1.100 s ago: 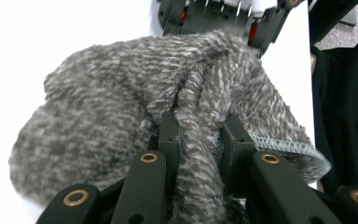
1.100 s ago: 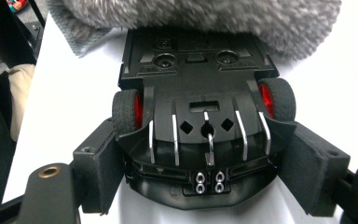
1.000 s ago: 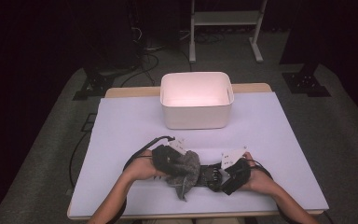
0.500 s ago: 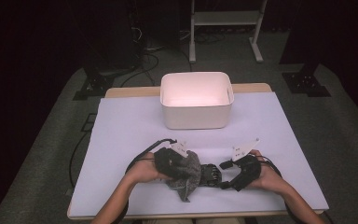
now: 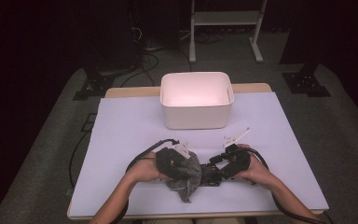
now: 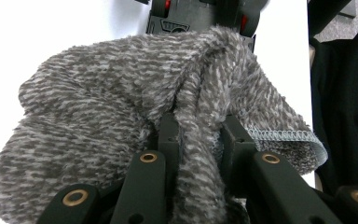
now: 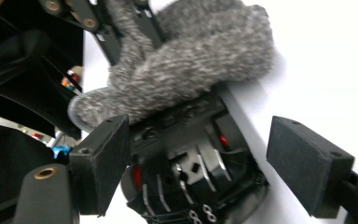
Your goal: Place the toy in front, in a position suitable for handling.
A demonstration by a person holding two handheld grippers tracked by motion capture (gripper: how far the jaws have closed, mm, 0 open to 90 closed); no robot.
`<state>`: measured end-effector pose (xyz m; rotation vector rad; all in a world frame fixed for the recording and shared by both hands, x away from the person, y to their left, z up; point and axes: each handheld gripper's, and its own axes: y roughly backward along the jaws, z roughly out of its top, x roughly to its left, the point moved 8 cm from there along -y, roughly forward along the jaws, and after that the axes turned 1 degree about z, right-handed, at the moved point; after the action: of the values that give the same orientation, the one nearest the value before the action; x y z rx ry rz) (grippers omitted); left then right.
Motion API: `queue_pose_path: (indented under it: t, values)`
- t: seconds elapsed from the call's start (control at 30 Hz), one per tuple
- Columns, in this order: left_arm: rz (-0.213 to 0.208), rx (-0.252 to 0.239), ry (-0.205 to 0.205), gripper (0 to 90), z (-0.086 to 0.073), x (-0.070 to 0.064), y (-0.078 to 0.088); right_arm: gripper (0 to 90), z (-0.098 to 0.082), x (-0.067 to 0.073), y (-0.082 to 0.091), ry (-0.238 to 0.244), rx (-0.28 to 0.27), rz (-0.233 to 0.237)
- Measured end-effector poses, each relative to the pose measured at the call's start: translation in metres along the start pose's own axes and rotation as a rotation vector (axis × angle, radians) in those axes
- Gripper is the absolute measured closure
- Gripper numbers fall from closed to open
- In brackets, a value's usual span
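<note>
High view: your right gripper (image 5: 220,167) has slid back from the grey cloth (image 5: 186,173), fingers wide apart. Your left gripper (image 5: 179,161) pinches the cloth, so it holds it alone.

In the high view, the counter (image 5: 121,140) is filling the middle of the frame, with a tub (image 5: 196,100) sitting on it at upper centre. At lower centre, a fleece cloth (image 5: 186,172) is lying on the counter, with the left tongs (image 5: 179,161) over its left part and the right tongs (image 5: 214,168) just to its right. A stand (image 5: 223,28) is sitting on the floor (image 5: 340,121) at the top of the frame, behind the counter.

In the left gripper view, the cloth (image 6: 121,126) is sitting between the closed jaws of the left tongs (image 6: 200,140) at lower centre.

In the right gripper view, the cloth (image 7: 191,60) is lying at upper centre, above the parted right tongs (image 7: 205,163).
</note>
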<state>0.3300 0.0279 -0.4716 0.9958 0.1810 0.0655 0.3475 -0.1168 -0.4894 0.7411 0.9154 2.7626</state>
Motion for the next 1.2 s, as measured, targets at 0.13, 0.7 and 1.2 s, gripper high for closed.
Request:
queue_pose_path:
  t: [0.13, 0.7, 1.2]
  values:
    - [-0.009, -0.004, -0.023, 73.2, 0.006, -0.005, 0.003, 17.7, -0.011, 0.000, -0.009, -0.021, 0.077, -0.004]
    - [0.033, -0.003, -0.074, 73.3, 0.031, -0.006, 0.018, 21.1, -0.020, 0.010, -0.011, -0.001, 0.072, -0.065]
    - [0.050, 0.002, -0.094, 73.3, 0.038, -0.011, 0.023, 17.8, -0.023, 0.019, -0.011, 0.076, 0.078, -0.164]
